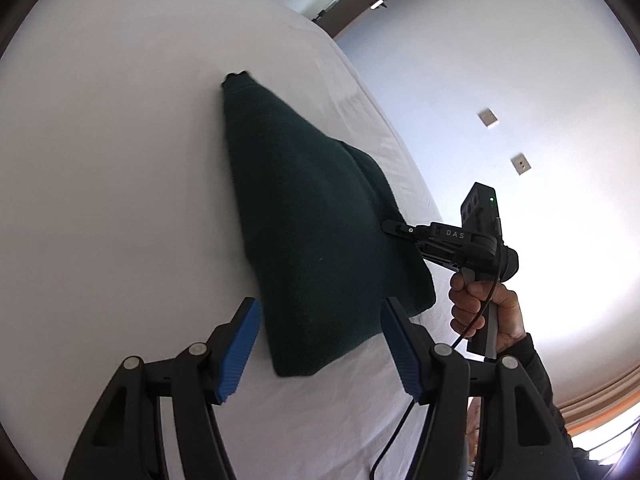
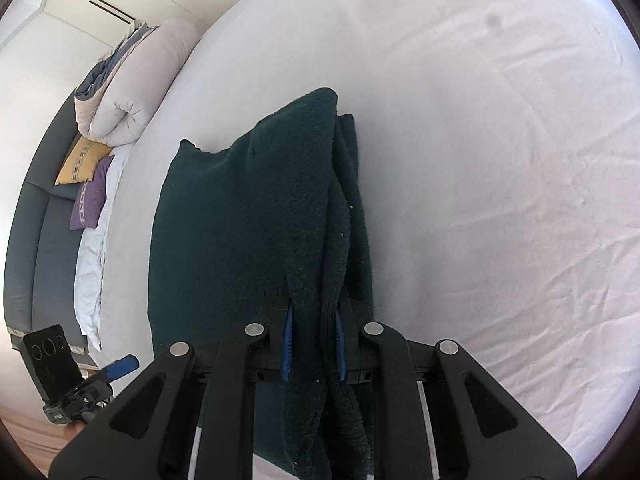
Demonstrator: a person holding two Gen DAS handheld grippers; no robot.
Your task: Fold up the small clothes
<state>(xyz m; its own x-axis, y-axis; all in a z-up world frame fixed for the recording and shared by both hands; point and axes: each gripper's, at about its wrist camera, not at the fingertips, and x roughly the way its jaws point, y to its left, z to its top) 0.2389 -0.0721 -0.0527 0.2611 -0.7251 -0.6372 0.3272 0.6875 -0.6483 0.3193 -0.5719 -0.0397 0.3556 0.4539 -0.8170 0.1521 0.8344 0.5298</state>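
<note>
A dark green knitted garment lies on a bed covered with a white sheet. The garment is partly folded, with one layer doubled over another along its right side.

The left gripper is released, its blue-padded fingers spread wide on either side of the garment's near corner, not touching it.

The right gripper is clenched on a bunched edge of the garment, the thick fabric pinched between its two blue pads. From the left wrist view, a bare hand holds this gripper's handle beside the bed's edge.

At the head of the bed sit a rolled white duvet, a yellow cushion and a purple cushion.
</note>
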